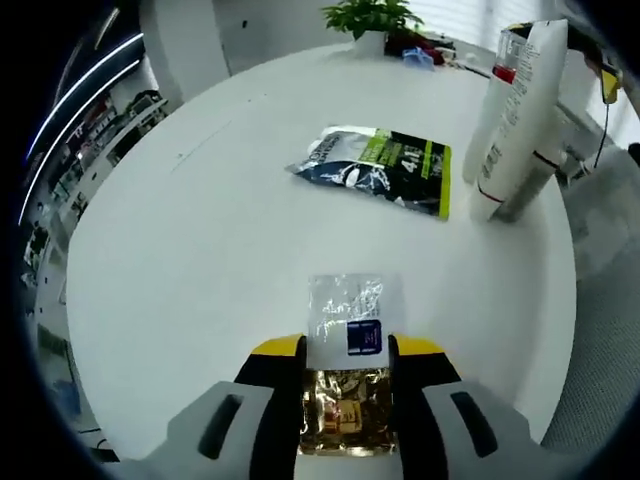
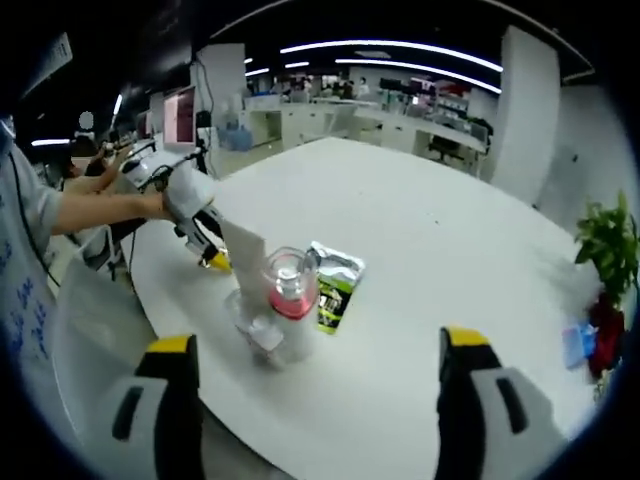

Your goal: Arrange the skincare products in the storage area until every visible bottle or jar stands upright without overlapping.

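Observation:
My left gripper (image 1: 346, 348) is shut on a small sachet (image 1: 347, 330) with a clear top, a blue label and a gold lower half, low over the white round table (image 1: 200, 250). Beyond it a dark and green pouch (image 1: 378, 168) lies flat. At the right a white tube (image 1: 520, 110) stands leaning. In the right gripper view my right gripper (image 2: 316, 342) hangs wide open in front of a clear bottle with a pink cap (image 2: 287, 300), which stands against the white tube (image 2: 246, 255) beside the pouch (image 2: 335, 285). The left gripper (image 2: 205, 235) shows behind them in a person's hand.
A potted plant (image 1: 372, 18) and small red and blue items (image 2: 592, 335) sit at the table's far edge. The person's arm (image 2: 100, 210) reaches in from the left. Office desks and ceiling lights lie beyond the table.

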Demonstrator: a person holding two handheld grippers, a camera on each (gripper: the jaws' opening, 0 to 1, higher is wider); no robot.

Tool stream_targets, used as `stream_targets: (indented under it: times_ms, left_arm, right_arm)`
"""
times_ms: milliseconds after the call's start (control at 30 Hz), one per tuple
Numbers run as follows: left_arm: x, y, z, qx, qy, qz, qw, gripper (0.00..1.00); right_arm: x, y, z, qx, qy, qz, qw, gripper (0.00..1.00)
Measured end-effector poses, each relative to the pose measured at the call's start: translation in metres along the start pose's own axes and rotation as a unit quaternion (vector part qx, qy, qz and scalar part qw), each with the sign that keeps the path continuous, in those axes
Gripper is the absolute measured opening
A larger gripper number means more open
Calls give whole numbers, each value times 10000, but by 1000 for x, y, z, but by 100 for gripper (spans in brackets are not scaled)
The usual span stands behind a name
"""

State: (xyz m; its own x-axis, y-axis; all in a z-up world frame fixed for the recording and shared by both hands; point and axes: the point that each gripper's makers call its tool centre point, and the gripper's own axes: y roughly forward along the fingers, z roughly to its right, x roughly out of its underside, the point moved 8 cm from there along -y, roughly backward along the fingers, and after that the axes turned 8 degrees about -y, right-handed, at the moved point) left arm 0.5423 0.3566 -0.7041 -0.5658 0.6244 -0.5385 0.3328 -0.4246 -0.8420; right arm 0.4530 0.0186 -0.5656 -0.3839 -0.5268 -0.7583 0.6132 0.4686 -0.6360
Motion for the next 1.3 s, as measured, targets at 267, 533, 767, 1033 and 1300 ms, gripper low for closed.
stream_targets:
  times_ms: [267, 533, 767, 1033, 1300]
  left_arm:
    - [13, -10, -18, -293, -293, -46, 9991, 27]
    - [21, -17, -32, -467, -463, -89, 9978, 26]
    - [24, -24, -41, -789, -580, -165, 9951, 30]
    - [-12, -19, -12, -230, -899, 604, 9939, 29]
    - [-48, -4, 11, 255, -1379, 912, 9859, 22]
  right_arm:
    - [2, 9, 12, -176, -82, -122, 9997, 100]
    - [4, 19, 24, -341, -282, -280, 9986, 99]
    - [17, 34, 35, -651, -224, -574, 9960, 87]
    - [35, 66, 55, -900, -141, -983, 9910, 60]
    - [37, 100, 69, -916, 50, -927, 9915, 39]
